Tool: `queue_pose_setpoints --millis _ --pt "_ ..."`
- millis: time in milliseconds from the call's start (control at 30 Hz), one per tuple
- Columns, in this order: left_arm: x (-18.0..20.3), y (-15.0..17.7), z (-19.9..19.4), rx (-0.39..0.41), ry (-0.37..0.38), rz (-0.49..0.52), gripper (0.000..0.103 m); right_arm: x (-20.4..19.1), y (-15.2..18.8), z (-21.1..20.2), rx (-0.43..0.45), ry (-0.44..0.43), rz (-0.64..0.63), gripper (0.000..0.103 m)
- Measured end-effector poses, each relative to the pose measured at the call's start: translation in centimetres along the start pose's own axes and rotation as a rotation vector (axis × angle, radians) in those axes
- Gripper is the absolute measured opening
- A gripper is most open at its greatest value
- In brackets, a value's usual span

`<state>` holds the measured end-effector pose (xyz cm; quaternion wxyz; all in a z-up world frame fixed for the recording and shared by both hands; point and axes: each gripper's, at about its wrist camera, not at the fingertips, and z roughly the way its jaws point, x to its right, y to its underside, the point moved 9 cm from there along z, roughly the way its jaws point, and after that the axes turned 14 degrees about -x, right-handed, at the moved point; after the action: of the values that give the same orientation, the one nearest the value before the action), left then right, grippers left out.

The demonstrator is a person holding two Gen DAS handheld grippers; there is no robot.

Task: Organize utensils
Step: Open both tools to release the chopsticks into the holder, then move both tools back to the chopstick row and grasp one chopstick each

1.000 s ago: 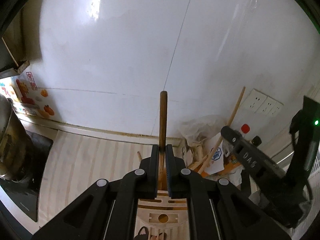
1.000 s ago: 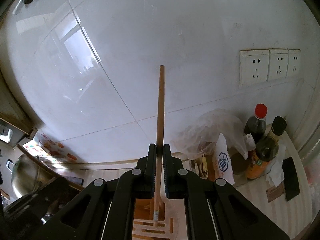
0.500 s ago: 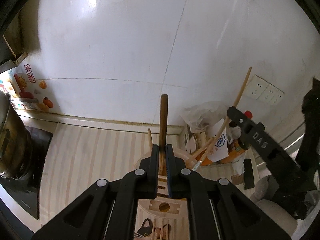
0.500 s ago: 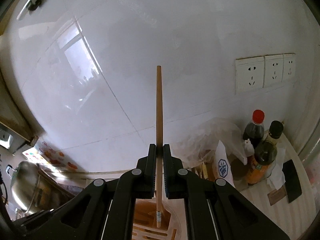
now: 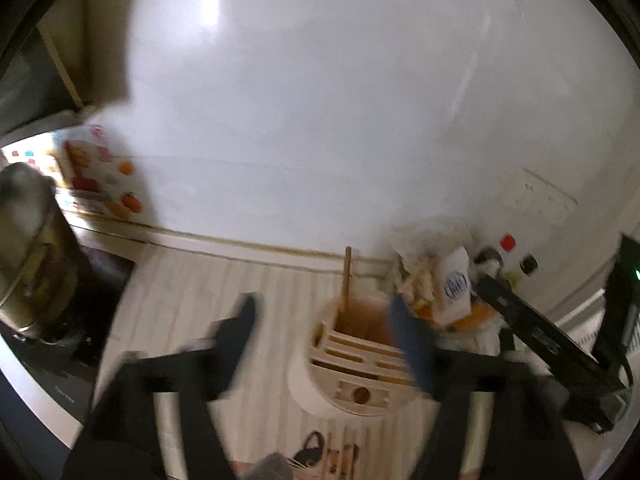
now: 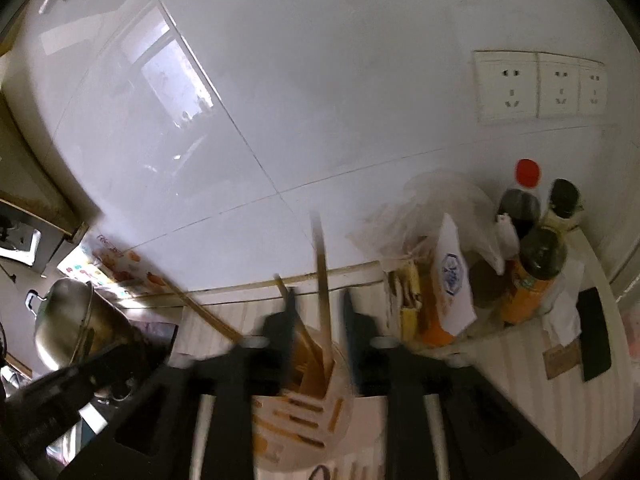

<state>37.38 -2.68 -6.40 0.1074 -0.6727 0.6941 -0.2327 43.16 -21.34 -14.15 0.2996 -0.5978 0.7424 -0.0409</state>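
A cream utensil holder (image 5: 352,376) with slots stands on the striped counter. A wooden stick (image 5: 346,280) stands upright in its round well. My left gripper (image 5: 324,320) is open and empty just above the holder, blurred by motion. In the right wrist view the same holder (image 6: 304,400) holds several wooden sticks; one stick (image 6: 322,280) stands between the fingers of my right gripper (image 6: 318,312), which is open and not gripping it. Another stick (image 6: 204,312) leans out to the left.
A steel pot (image 5: 28,256) sits on a black stove at left. Sauce bottles (image 6: 532,272), a white packet (image 6: 452,276) and a plastic bag crowd the right corner by the wall sockets (image 6: 540,84). A black phone (image 6: 596,332) lies at right. The white tiled wall is close behind.
Both grippers have opened and let go of their wooden utensils, which now stand in the holder. Both views have dropped lower toward the holder and are motion-blurred.
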Motion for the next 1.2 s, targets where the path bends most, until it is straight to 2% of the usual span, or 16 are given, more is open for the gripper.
queue_pose_setpoints --millis 33,67,167,233,333,467,600,800,867,900,933,967,1000,1067,1100,1200 --pt "-0.6 0.2 -0.6 0.025 -0.007 -0.013 0.077 0.3 0.3 -0.7 0.008 -0.003 0.009 0.050" --pt "-1.0 0.4 -0.9 0.037 -0.015 -0.015 0.079 0.7 0.7 -1.4 0.014 0.002 0.018 0.050" --pt "-2.1 1.4 -1.2 0.040 -0.044 -0.016 0.103 1.6 1.7 -3.1 0.024 0.018 0.034 0.050" --pt "-2.6 2.5 -1.0 0.040 -0.072 -0.009 0.103 2.2 2.6 -4.0 0.029 0.028 0.049 0.056" --pt "-3.1 4.2 -0.1 0.015 -0.097 -0.006 0.103 3.1 4.7 -5.0 0.037 0.025 0.081 0.070" --pt "-3.3 7.5 2.3 -0.056 -0.126 0.009 0.103 4.3 7.5 -5.2 0.046 0.050 0.095 0.083" --pt "-3.4 11.7 5.6 -0.133 -0.189 0.054 0.103 6.1 10.9 -4.0 0.003 0.107 0.101 0.083" --pt "-3.0 18.2 11.7 -0.301 -0.215 0.099 0.103 9.9 16.6 -0.6 -0.139 0.172 0.144 0.083" --pt "-2.5 20.1 13.5 -0.349 -0.223 0.127 0.103 11.1 18.8 0.9 -0.208 0.176 0.164 0.072" --pt "-2.2 21.1 14.5 -0.377 -0.221 0.143 0.101 11.6 19.8 1.8 -0.244 0.174 0.173 0.068" --pt "-1.9 22.1 15.6 -0.407 -0.214 0.156 0.100 12.2 21.2 2.9 -0.291 0.178 0.180 0.057" --pt "-1.6 22.8 16.4 -0.430 -0.207 0.164 0.095 12.7 22.3 3.7 -0.323 0.184 0.183 0.047" --pt "-1.3 23.8 17.6 -0.469 -0.191 0.170 0.080 13.0 23.3 4.5 -0.350 0.191 0.185 0.043" --pt "-0.7 25.3 19.4 -0.542 -0.161 0.175 0.063 13.5 24.6 5.6 -0.386 0.201 0.193 0.033" --pt "-0.4 26.0 20.3 -0.572 -0.147 0.175 0.054 13.7 25.6 6.3 -0.410 0.200 0.195 0.031" --pt "0.2 27.3 22.3 -0.615 -0.153 0.196 0.043 14.1 27.3 7.5 -0.454 0.210 0.195 0.030"
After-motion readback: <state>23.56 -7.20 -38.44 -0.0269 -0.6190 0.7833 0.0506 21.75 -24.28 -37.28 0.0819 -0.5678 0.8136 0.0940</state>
